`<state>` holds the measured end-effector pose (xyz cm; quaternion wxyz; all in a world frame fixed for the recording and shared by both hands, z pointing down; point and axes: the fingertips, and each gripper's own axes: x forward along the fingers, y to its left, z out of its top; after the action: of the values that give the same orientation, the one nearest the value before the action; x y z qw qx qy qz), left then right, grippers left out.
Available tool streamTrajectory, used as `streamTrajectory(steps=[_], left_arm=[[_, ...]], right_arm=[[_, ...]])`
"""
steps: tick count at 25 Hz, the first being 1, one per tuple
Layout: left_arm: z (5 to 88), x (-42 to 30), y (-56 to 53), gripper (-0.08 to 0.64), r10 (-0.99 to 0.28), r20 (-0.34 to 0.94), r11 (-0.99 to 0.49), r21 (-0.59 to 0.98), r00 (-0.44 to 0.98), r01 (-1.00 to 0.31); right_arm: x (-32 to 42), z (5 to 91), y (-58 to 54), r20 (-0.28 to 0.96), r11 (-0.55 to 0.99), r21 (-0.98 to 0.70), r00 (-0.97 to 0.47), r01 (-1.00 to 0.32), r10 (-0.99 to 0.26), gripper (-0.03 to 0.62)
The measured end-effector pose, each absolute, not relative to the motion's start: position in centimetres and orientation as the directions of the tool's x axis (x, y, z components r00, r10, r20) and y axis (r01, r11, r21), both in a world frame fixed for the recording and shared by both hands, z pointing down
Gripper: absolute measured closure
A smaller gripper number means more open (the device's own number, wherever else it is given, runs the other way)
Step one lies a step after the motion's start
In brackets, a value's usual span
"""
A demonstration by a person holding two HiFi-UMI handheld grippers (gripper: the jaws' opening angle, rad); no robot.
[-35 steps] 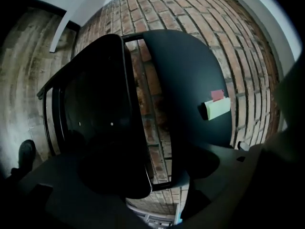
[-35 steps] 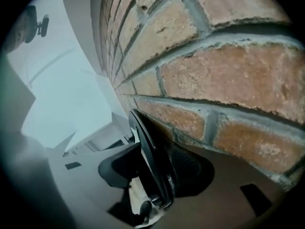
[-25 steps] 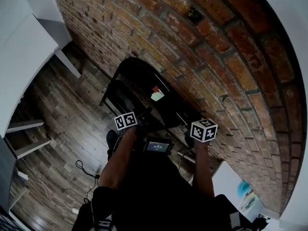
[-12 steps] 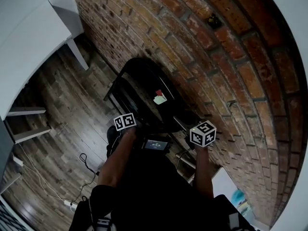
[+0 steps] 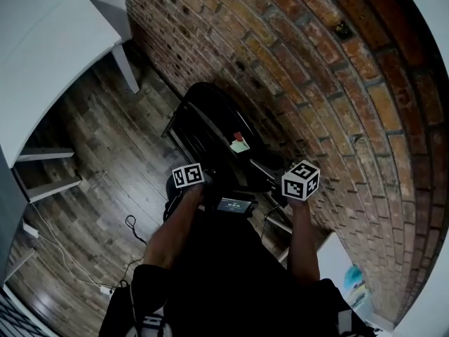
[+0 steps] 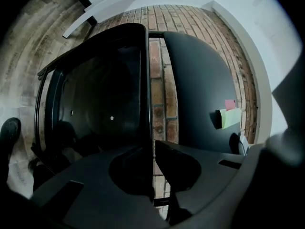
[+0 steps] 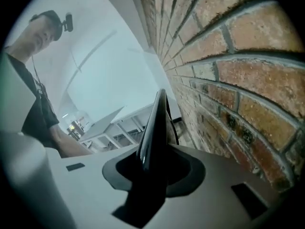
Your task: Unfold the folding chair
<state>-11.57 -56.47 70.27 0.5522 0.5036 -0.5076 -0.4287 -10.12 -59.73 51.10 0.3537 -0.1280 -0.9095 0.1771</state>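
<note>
Nearest the person, the left tongs [image 6: 151, 151] are clamped fully together on the thin edge of the black, glossy plastic-and-tube folding chair [image 5: 207, 118]. In the left gripper view that edge runs straight up out of the gap. The right tongs [image 7: 151, 168] have just been closing, and a narrow black edge of the same chair stands between the jaws. The pads appear to press on it, though the fit is hard to read in the dark notch.

The chair stands on the dark wooden plank floor [image 5: 91, 188] and leans against the red brick wall [image 5: 323, 83], directly in front of the person. I judge the task to be at its start. Both grips look taken, but the chair is still folded flat, so pulling seat and back apart and setting it on its legs all remain to be done.

Only the left gripper view shows the chair as two dark panels with a strip of brick between them. It also shows the pink and green sticky notes [image 6: 228, 116] on the rounded one clearly, where the head view gives just a small patch. The right gripper view alone shows a person in a dark top [image 7: 33, 109] beside the wall. The head view alone shows the layout, with the white counter [image 5: 49, 41] far left and a thin cable [image 5: 130, 223] on the floor.
</note>
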Motion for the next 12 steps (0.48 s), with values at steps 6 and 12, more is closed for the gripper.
streamTrajectory(steps=[6, 12], left_arm=[[69.7, -11.6, -53.1, 0.522, -0.996, 0.042, 0.047, 0.997, 0.084, 0.055], [70.3, -11.4, -49.2, 0.526, -0.997, 0.041, 0.043, 0.998, 0.058, 0.049]], right_arm=[[-10.1, 50.5, -55.6, 0.612, 0.914, -0.391, -0.712, 0.107, 0.344, 0.477], [-10.1, 50.7, -51.0, 0.625, 0.929, -0.356, -0.714, 0.099, 0.316, 0.477]])
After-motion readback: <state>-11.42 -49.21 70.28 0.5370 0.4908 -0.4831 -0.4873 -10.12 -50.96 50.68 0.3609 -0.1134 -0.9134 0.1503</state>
